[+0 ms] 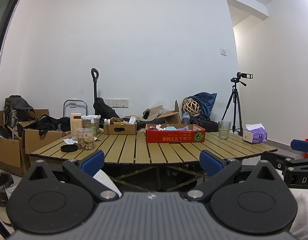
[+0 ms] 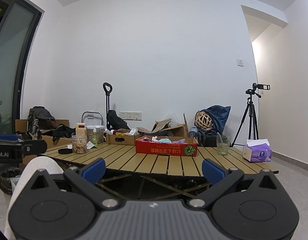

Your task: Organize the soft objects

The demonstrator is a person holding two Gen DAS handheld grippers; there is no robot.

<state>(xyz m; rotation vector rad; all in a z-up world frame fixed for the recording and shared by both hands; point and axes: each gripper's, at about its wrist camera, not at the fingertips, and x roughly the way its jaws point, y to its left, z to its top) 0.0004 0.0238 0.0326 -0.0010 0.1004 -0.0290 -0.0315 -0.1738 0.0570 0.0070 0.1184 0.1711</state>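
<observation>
A shallow red cardboard box [image 1: 174,136] [image 2: 166,148] stands on the slatted wooden table [image 1: 134,150] [image 2: 154,160]. Soft items lie in it: a teal plush piece [image 1: 169,128] [image 2: 163,140], purple cloth [image 1: 182,128] [image 2: 178,140] and pale scraps. My left gripper [image 1: 152,163] is open, low in front of the table's near edge, with nothing between its blue pads. My right gripper [image 2: 153,169] is open too, level with the table edge and holding nothing. The right gripper's body [image 1: 293,166] shows at the left wrist view's right edge.
On the table stand a jar of brown chunks [image 1: 85,139], its black lid [image 1: 69,148], a brown box of small items [image 1: 120,129], a glass [image 1: 224,130] and a tissue pack [image 1: 255,135]. Cardboard boxes, bags, a tripod [image 1: 234,104] and a bin [image 2: 8,180] surround it.
</observation>
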